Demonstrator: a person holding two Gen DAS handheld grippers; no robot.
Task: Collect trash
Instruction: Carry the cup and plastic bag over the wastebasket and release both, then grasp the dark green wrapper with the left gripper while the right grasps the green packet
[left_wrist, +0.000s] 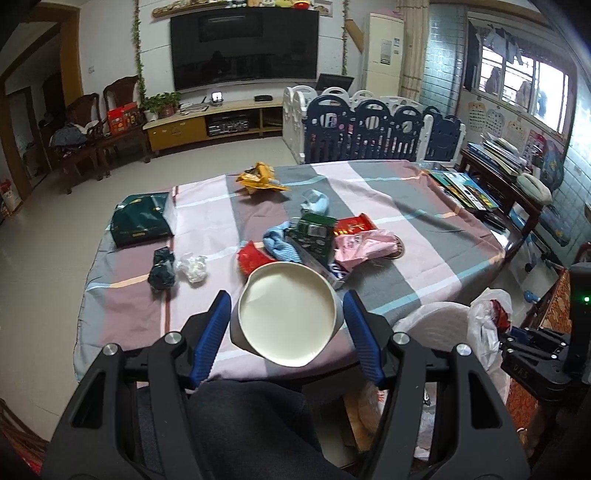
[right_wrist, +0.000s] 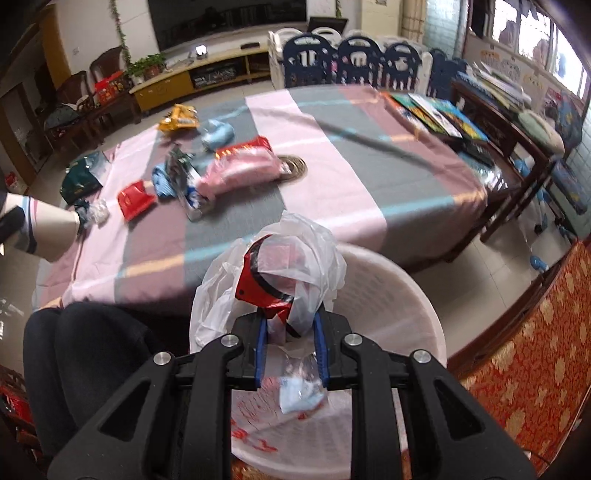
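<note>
My left gripper (left_wrist: 286, 299) is shut on a white paper cup (left_wrist: 286, 317) and holds it in the air over the near edge of the table (left_wrist: 424, 221); the cup's open mouth faces the camera. The same cup (right_wrist: 48, 229) shows at the left edge of the right wrist view. My right gripper (right_wrist: 291, 315) is shut on a crumpled white plastic bag (right_wrist: 280, 266) with a red wrapper inside, held above a white round bin (right_wrist: 406, 314) beside the table. Loose trash lies on the striped cloth: a yellow wrapper (left_wrist: 260, 179), a green packet (left_wrist: 314, 232), a pink bag (left_wrist: 364, 245), a red wrapper (left_wrist: 255, 260).
A black bag (left_wrist: 162, 271) and a white crumpled wad (left_wrist: 192, 267) lie at the table's left, a dark green bag (left_wrist: 142, 218) behind them. Books (left_wrist: 465, 188) cover the right edge. A person's dark-clothed knees (right_wrist: 85, 354) sit under the table's near edge. A playpen fence (left_wrist: 369, 129) stands behind.
</note>
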